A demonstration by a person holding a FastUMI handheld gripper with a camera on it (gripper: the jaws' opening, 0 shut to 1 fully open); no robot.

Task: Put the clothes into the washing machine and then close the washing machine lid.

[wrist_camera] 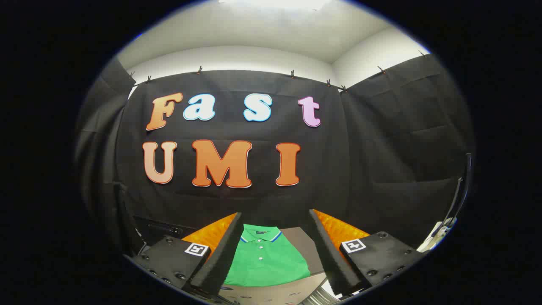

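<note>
Nothing of the task looks done yet: your gripper [275, 250] hangs spread wide and empty, while the folded green polo shirt [266, 262] lies flat on the tabletop [302, 245], just ahead between the fingers. You still have the pickup, loading and lid-closing ahead.
</note>
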